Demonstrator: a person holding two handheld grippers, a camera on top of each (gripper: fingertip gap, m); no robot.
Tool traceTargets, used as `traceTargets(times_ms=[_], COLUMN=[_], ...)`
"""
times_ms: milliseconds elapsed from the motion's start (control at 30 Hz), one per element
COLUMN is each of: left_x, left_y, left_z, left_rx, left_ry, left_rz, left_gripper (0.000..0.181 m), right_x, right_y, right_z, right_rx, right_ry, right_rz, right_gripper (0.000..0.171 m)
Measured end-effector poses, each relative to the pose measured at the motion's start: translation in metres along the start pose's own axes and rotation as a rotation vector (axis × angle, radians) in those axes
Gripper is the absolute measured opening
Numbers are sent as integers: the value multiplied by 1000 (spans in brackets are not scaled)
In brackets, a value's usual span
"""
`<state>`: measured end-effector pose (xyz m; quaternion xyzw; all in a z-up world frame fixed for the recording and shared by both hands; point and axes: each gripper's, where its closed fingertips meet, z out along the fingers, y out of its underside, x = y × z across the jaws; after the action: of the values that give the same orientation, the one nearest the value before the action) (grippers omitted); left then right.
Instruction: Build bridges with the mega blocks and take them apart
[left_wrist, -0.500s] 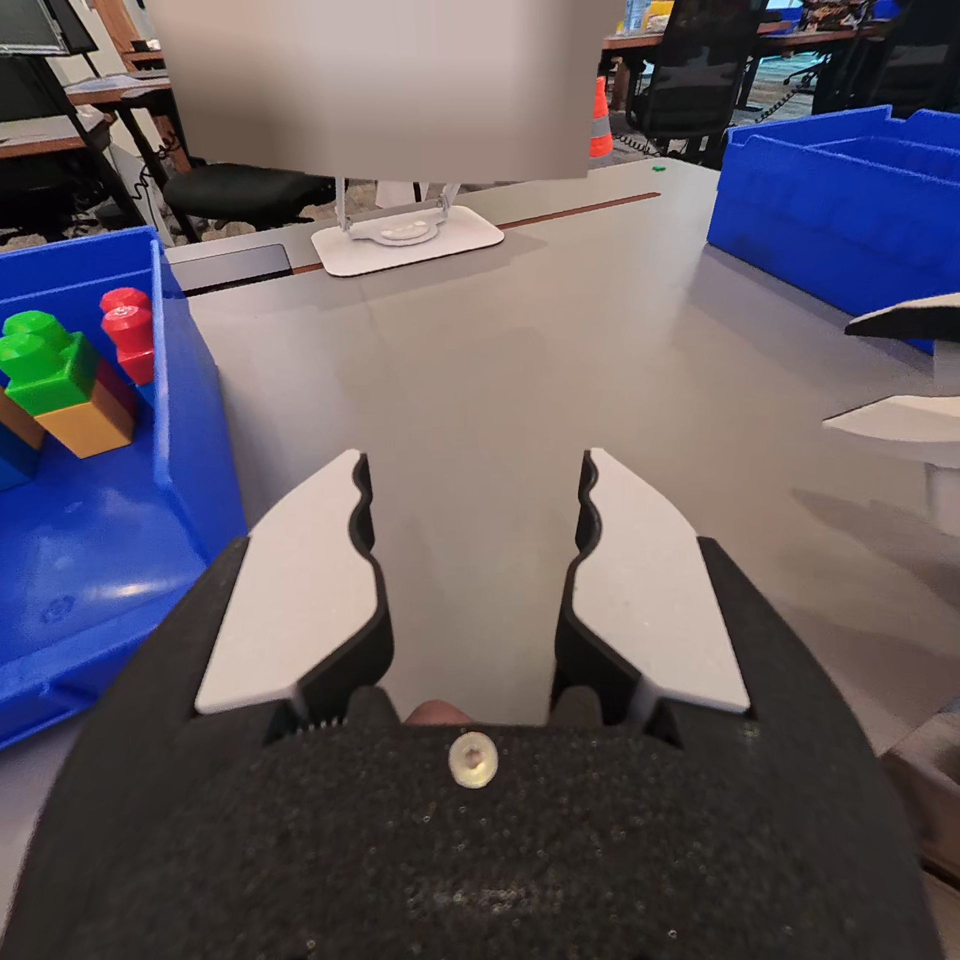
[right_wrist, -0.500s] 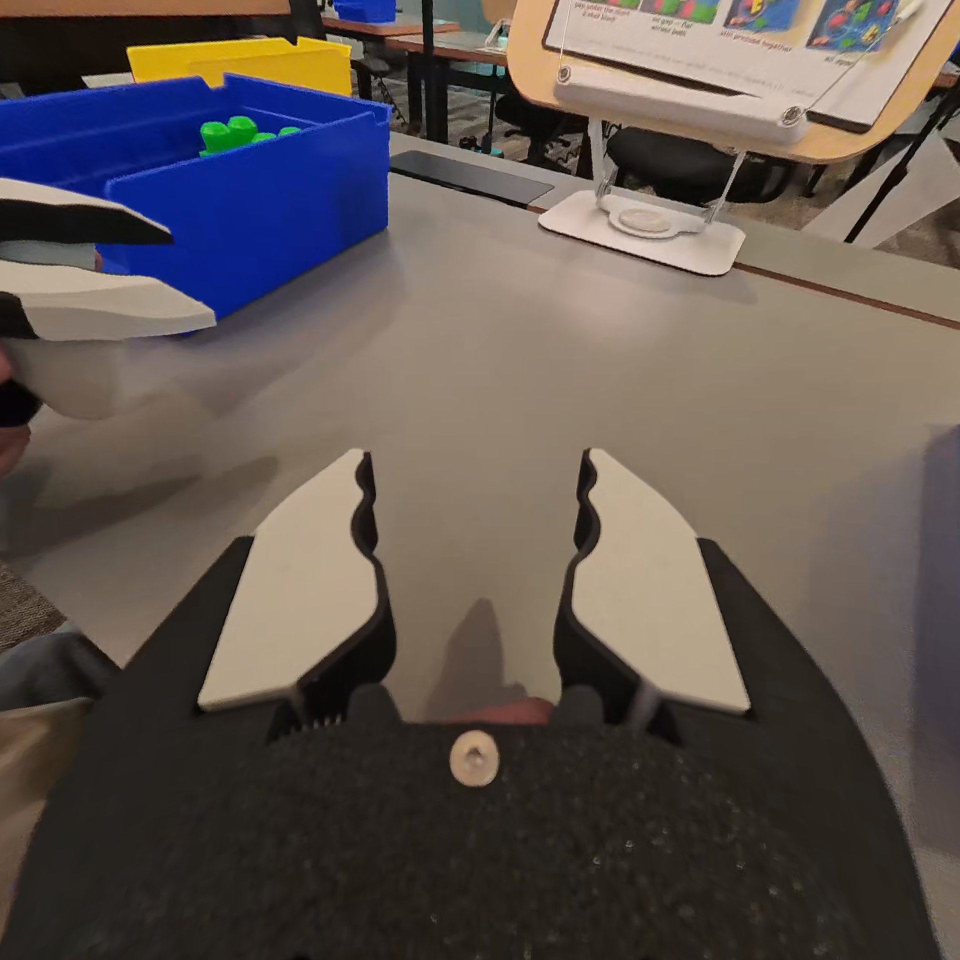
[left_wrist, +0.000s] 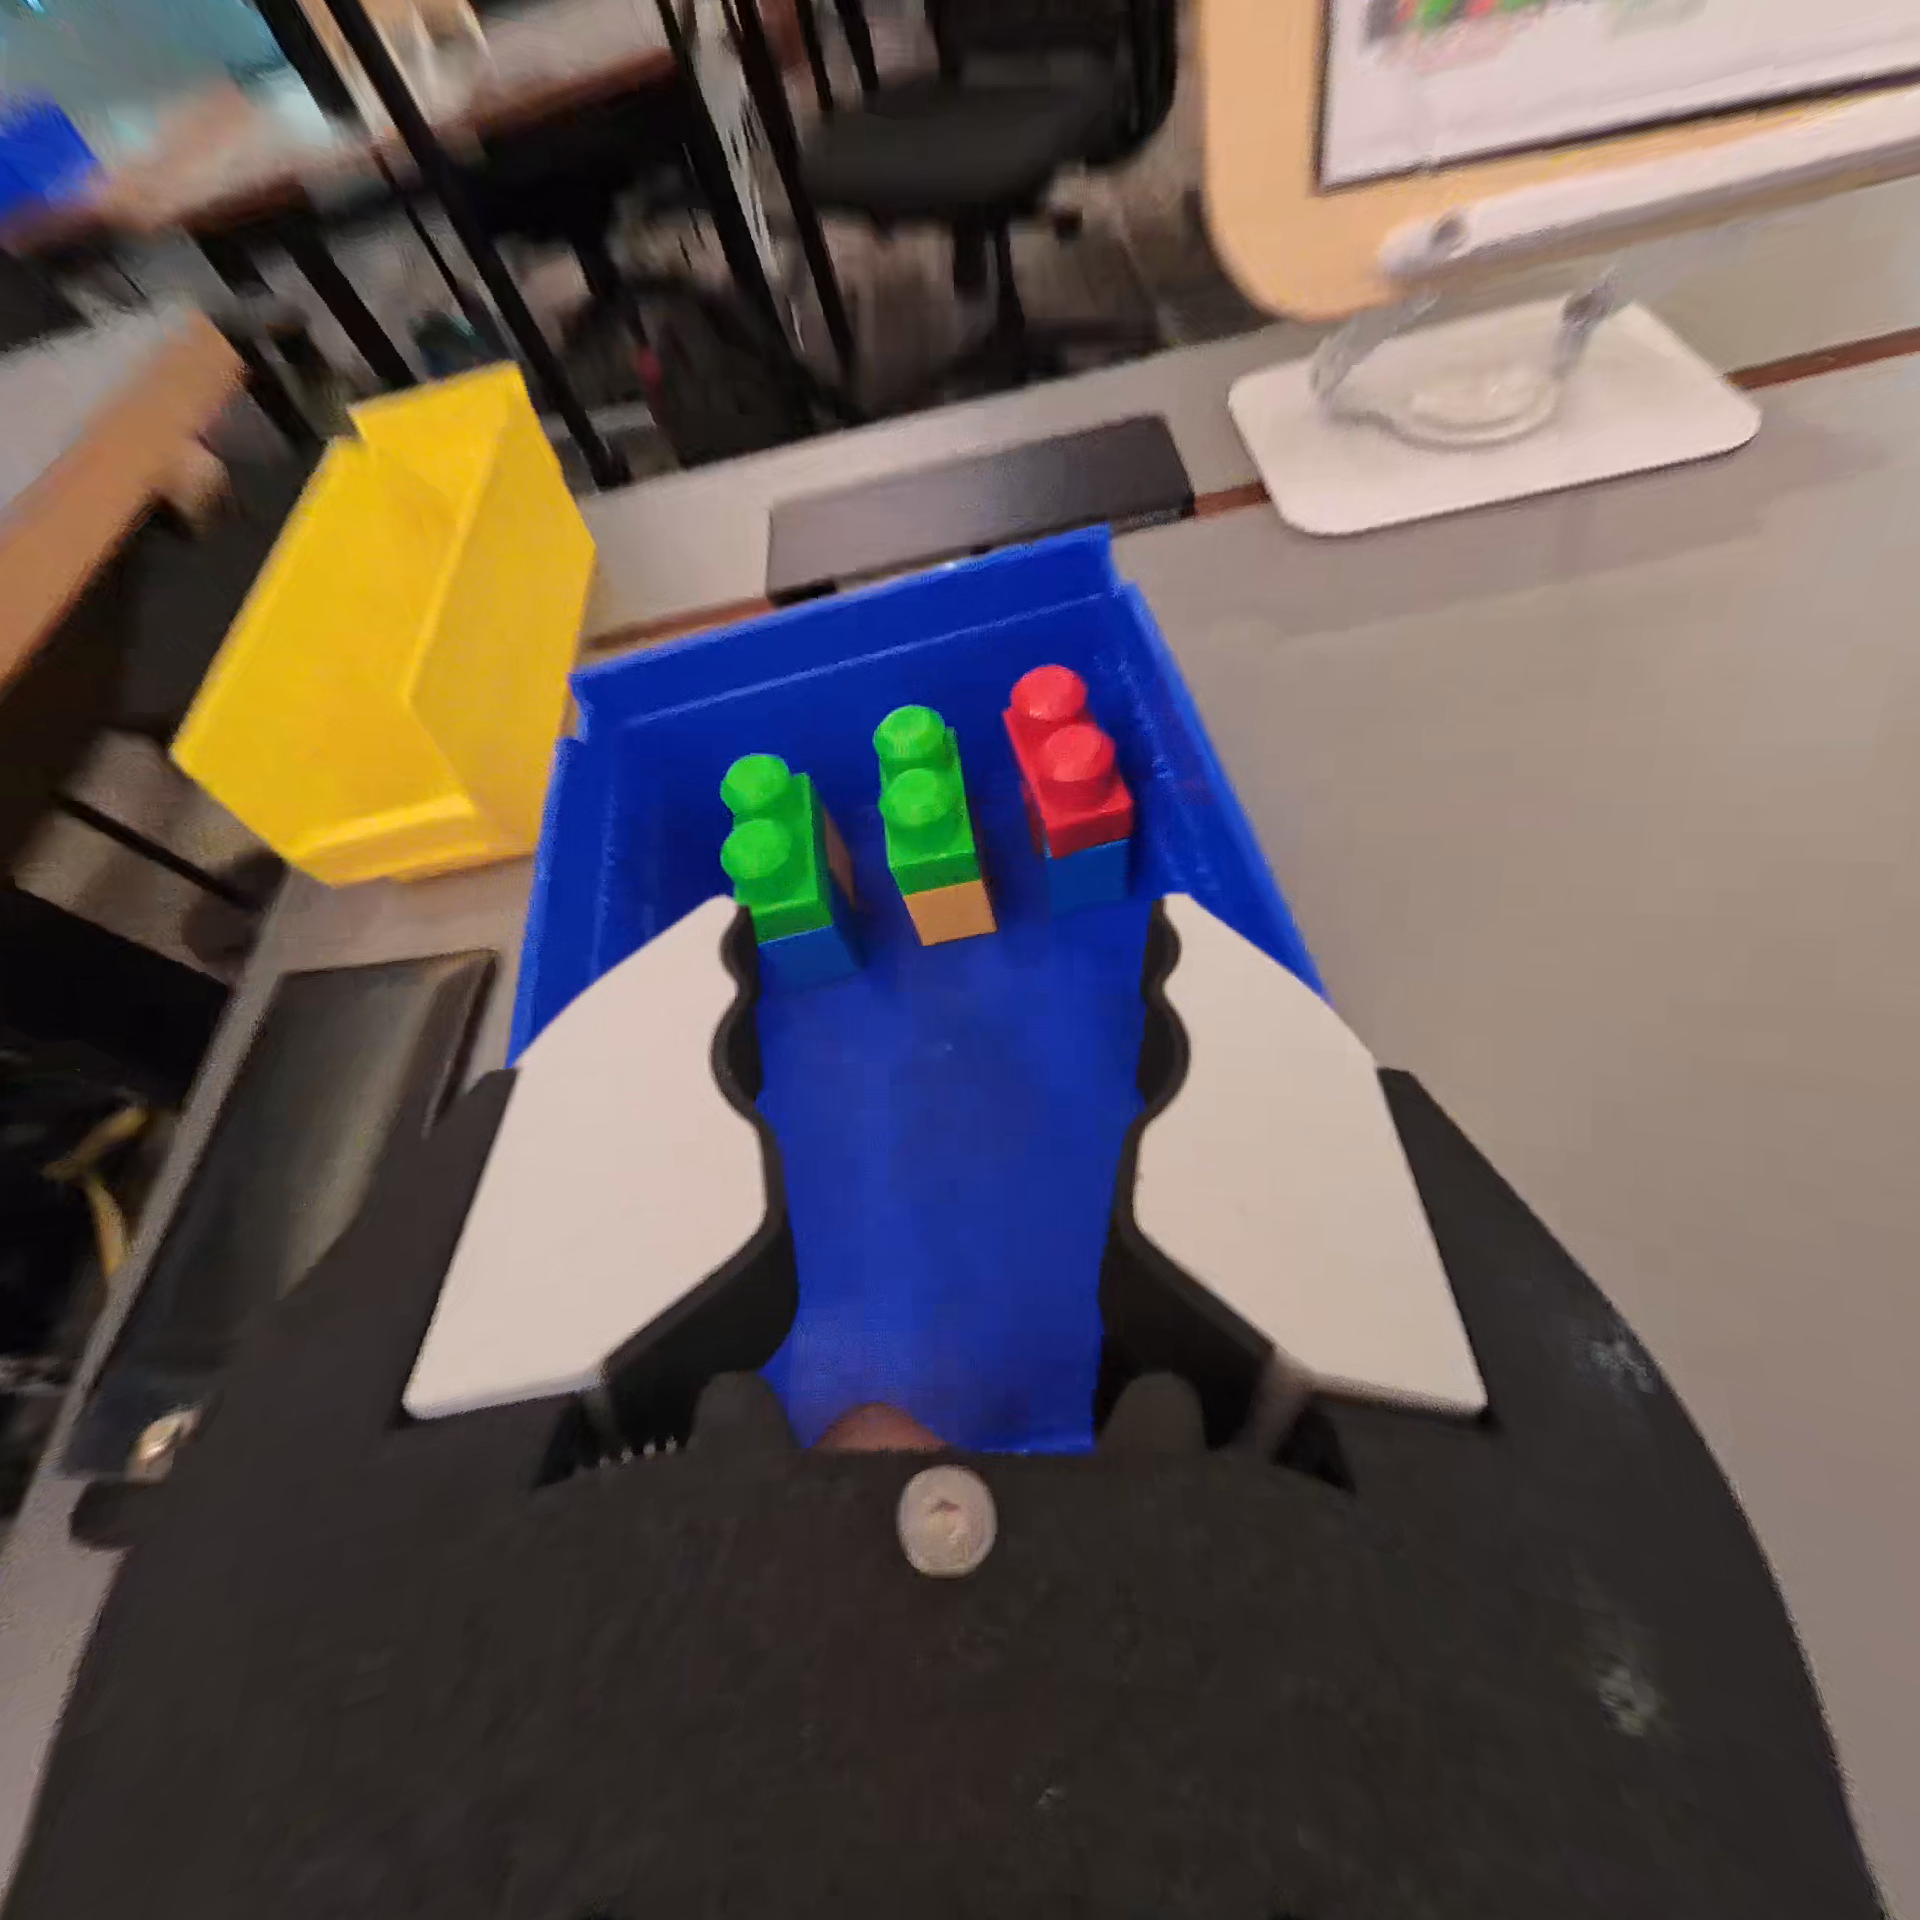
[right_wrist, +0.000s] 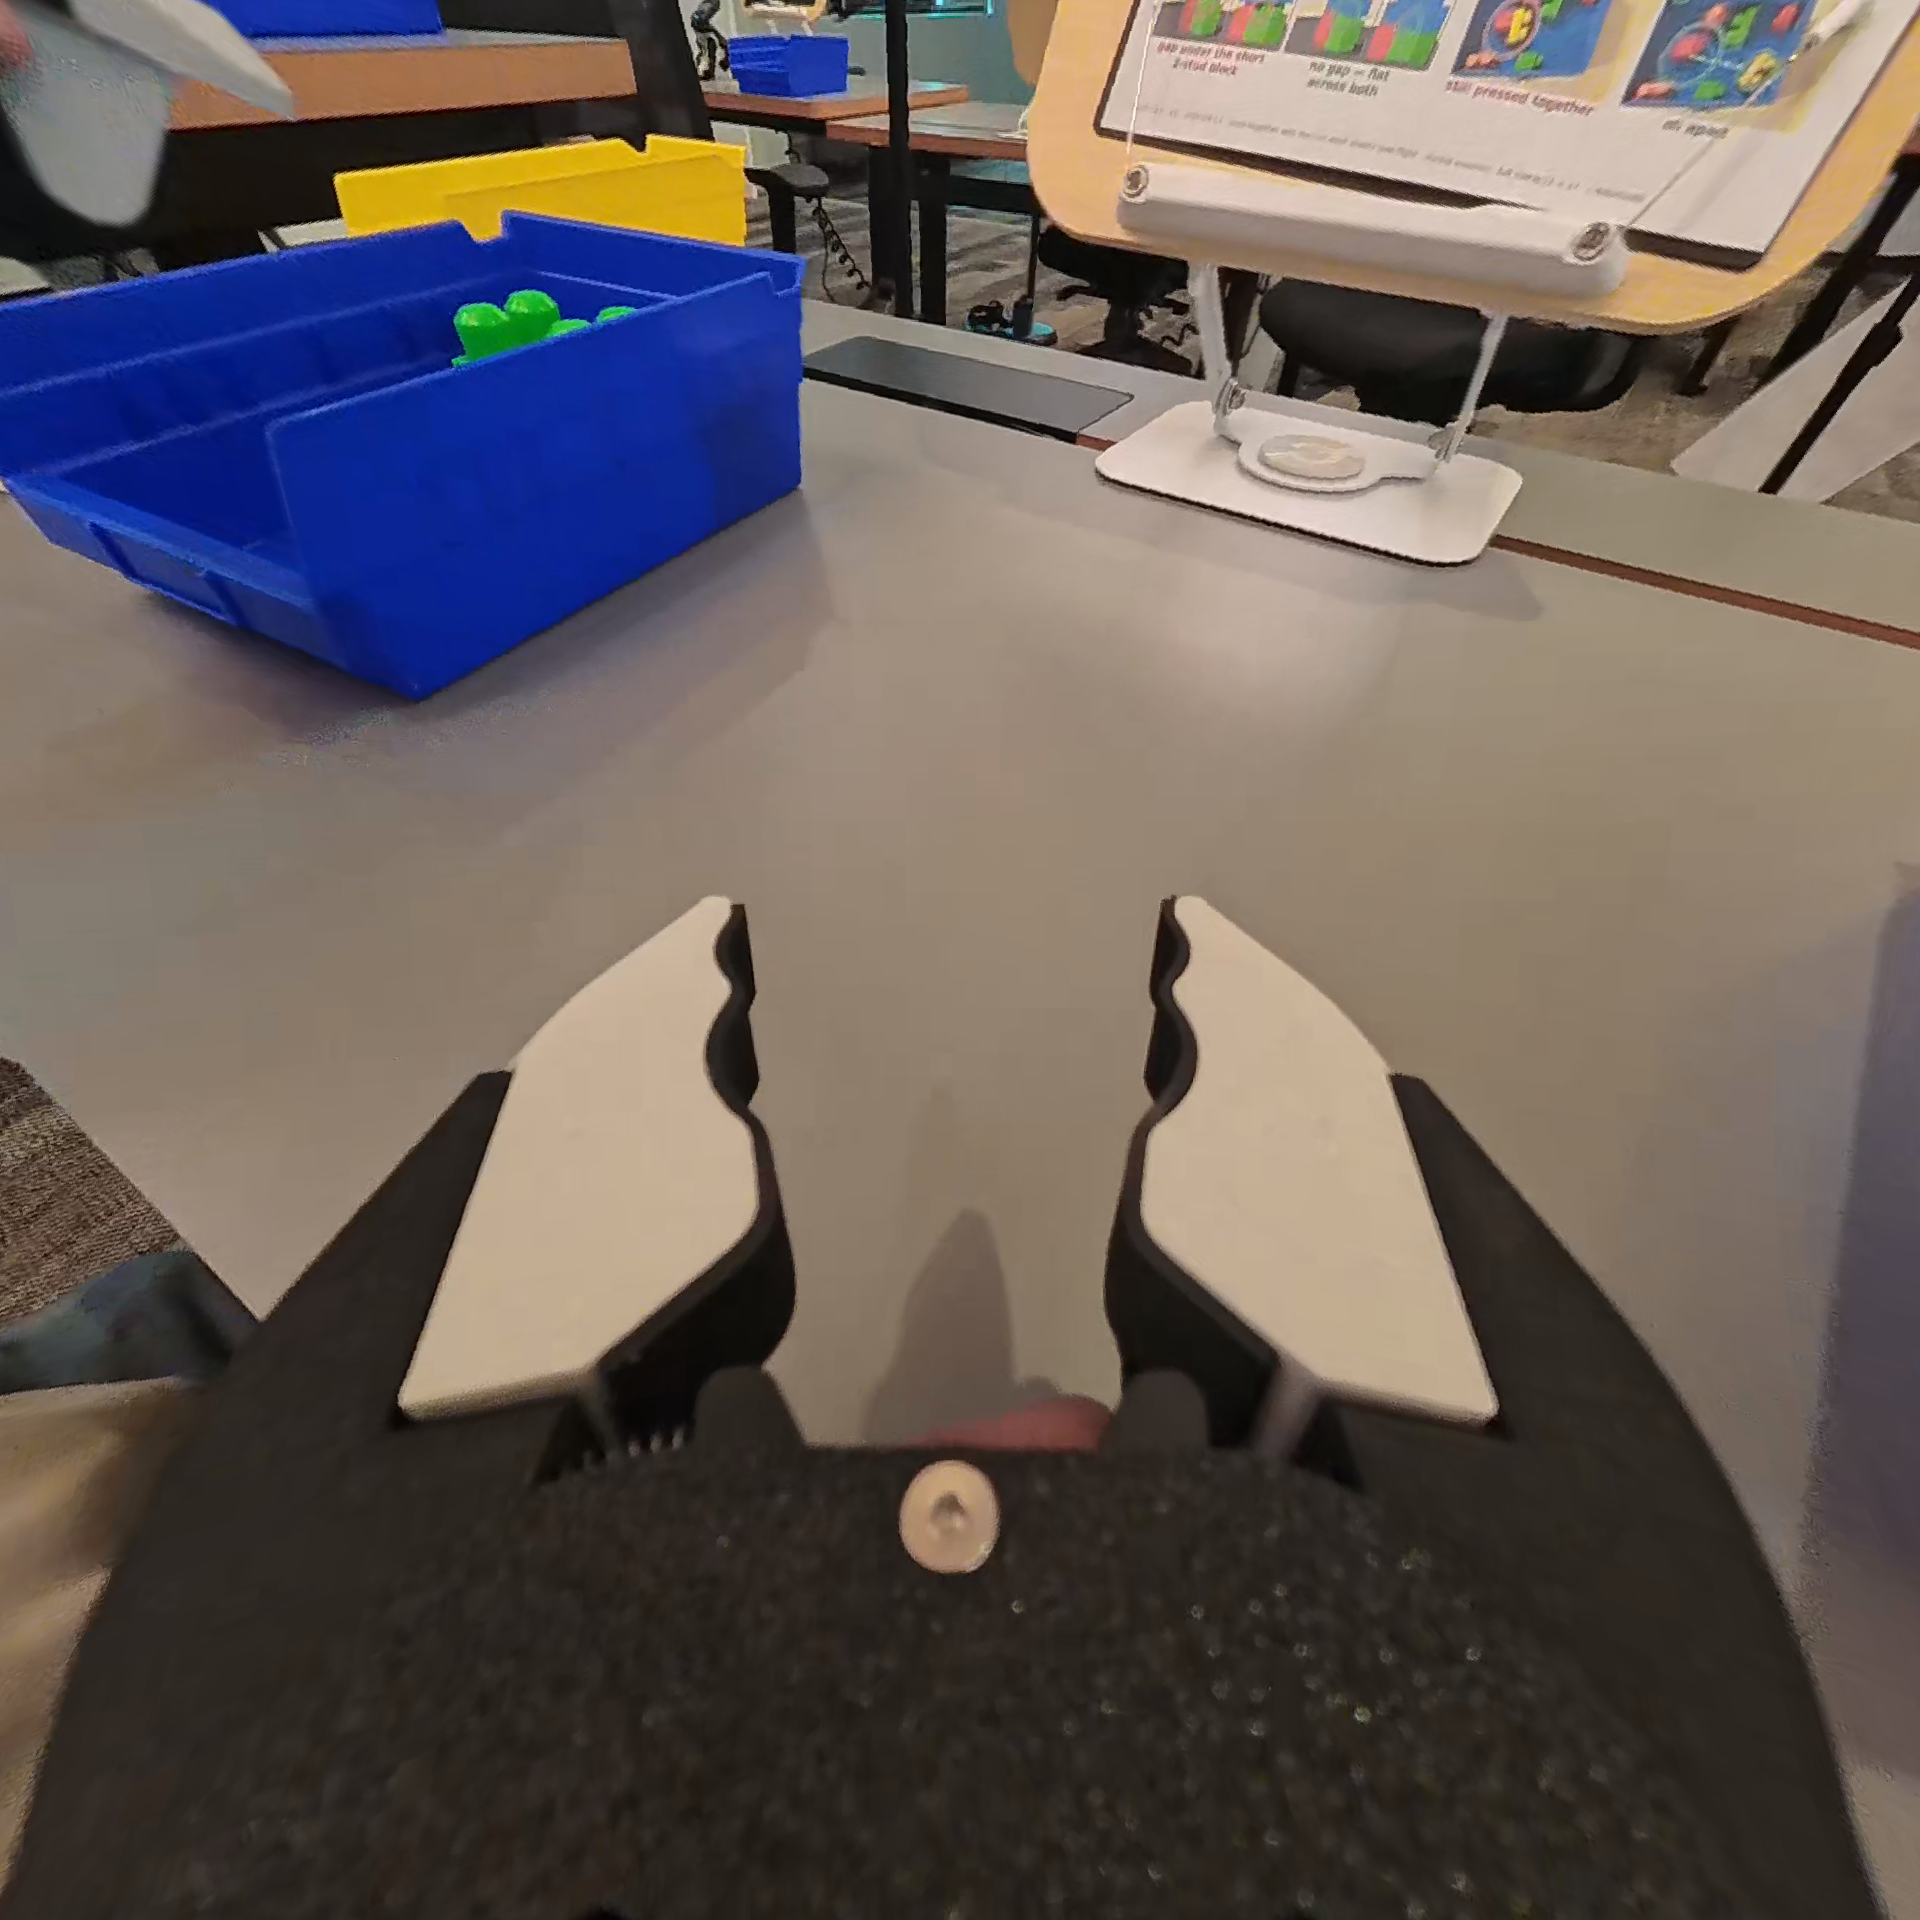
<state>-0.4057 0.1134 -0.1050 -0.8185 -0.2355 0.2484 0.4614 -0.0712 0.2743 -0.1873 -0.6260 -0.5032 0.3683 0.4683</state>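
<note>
- Hovering over a blue bin (left_wrist: 623, 831), the left hand-held gripper (left_wrist: 945, 935) has its jaws spread wide with nothing between them but the bin's floor.
- Standing upright in a row near the bin's far wall are three small stacks of mega blocks: a green block on a blue one (left_wrist: 779, 873) at the left, just past the left fingertip; a green block on an orange one (left_wrist: 930, 831) in the middle; a red block on a blue one (left_wrist: 1070, 790) at the right.
- Beside the bin, to its left, lies a yellow bin (left_wrist: 395, 675) on the grey worktop (left_wrist: 1558, 831).
- Over bare worktop, the right hand-held gripper (right_wrist: 951, 925) is also spread wide and holds nothing.
- From the right wrist view, the blue bin sits far left, with only green studs (right_wrist: 509, 322) peeking above its wall.
- A tilted board with a printed sheet rests on a white stand (right_wrist: 1309, 478) at the worktop's far side.
</note>
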Motion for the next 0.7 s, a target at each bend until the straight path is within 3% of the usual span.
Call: traceTargets(times_ms=[167, 300, 567, 633, 700], left_x=[-42, -65, -69, -68, -69], left_y=[14, 31, 70, 71, 70], left_z=[85, 128, 165, 169, 171], left_rx=[-287, -452, -685, -698, -700], left_ry=[43, 26, 38, 32, 21], left_rz=[-89, -107, -81, -60, -47], left_gripper=[70, 69, 65, 37, 36], right_x=[13, 25, 32, 31, 28], right_y=[2, 2, 4, 6, 8], right_z=[-11, -17, -21, -19, -18], right_rx=[14, 19, 18, 11, -4], right_ry=[-6, -4, -17, -24, -34], right_rz=[44, 73, 109, 111, 110], right_gripper=[71, 70, 69, 69, 69])
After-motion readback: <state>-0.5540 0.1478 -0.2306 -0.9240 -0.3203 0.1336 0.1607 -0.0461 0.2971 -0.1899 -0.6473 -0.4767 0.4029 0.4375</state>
